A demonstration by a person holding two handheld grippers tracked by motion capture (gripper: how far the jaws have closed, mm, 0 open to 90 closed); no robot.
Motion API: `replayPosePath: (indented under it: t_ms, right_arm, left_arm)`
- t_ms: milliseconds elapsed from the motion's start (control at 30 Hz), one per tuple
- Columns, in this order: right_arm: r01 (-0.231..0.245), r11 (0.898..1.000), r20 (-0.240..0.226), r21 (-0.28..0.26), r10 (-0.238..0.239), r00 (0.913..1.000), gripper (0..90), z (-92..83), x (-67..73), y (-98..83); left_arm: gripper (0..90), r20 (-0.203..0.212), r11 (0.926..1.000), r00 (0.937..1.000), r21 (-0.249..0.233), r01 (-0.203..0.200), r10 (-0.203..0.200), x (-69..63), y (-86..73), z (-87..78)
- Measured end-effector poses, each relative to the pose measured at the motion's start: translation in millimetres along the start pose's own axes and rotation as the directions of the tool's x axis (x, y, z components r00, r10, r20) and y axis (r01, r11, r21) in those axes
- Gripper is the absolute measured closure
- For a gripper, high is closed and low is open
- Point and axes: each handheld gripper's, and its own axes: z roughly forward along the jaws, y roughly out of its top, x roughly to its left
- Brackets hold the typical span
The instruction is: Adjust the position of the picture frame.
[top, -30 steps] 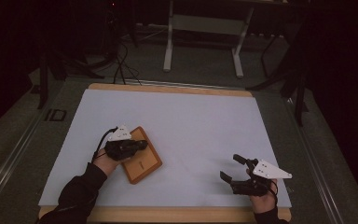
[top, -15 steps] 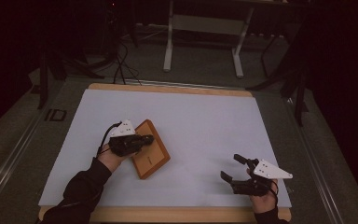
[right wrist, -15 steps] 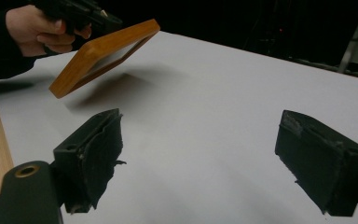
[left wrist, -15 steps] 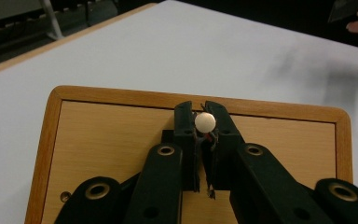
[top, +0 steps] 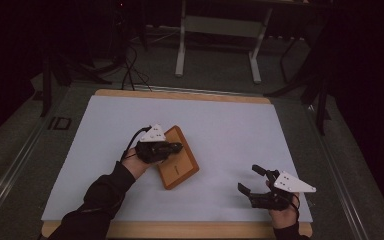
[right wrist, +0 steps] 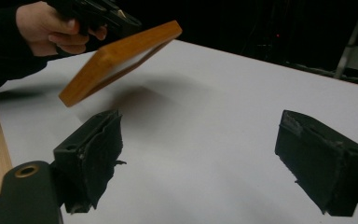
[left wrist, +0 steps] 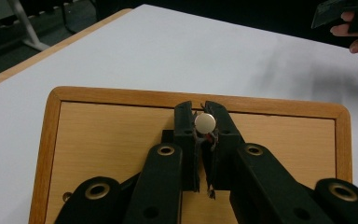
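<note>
Gripping a small round metal knob (left wrist: 205,122), our left gripper (left wrist: 204,120) has its two black jaws drawn almost together, with the knob's silver cap showing between their tips. The knob stands near the middle of a wooden lid (left wrist: 121,140), a flat rectangular board with a darker rounded frame around a paler panel. From the right gripper view we see that lid (right wrist: 121,53) lifted clear of the table and tilted, its far end higher than its near end, with a soft shadow on the white sheet beneath it; the left hand (right wrist: 51,28) holds the gripper above it. In the high view the left gripper (top: 172,148) sits over the lid (top: 180,167) a little left of the table's centre, the grey three-cornered plate on top of it and a dark sleeve (top: 97,200) running back to the lower edge.

Our right gripper (right wrist: 205,158) hangs wide open with nothing between its jaws, just above the sheet. In the high view it (top: 250,180) is at the near right of the table, well apart from the lid. A white sheet (top: 230,130) covers the wooden table (top: 180,94), whose bare edge shows around it.
</note>
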Motion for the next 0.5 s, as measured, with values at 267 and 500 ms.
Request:
replayPosePath:
  t_ms: [267, 500]
  right_arm:
    - [-0.009, 1.000, 0.007, -0.015, 0.010, 0.9999, 14.4, -4.2, -2.0, 0.7]
    - [-0.012, 1.000, 0.012, -0.020, 0.012, 0.9999, 14.4, -6.7, -3.4, 0.3]
  left_arm:
    - [85.0, 0.033, 0.9993, 0.9993, 0.032, -0.020, 0.019, -5.4, 12.4, 32.7]
    - [84.9, 0.049, 0.9967, 0.9985, 0.076, -0.028, 0.024, -6.1, 18.0, 61.2]
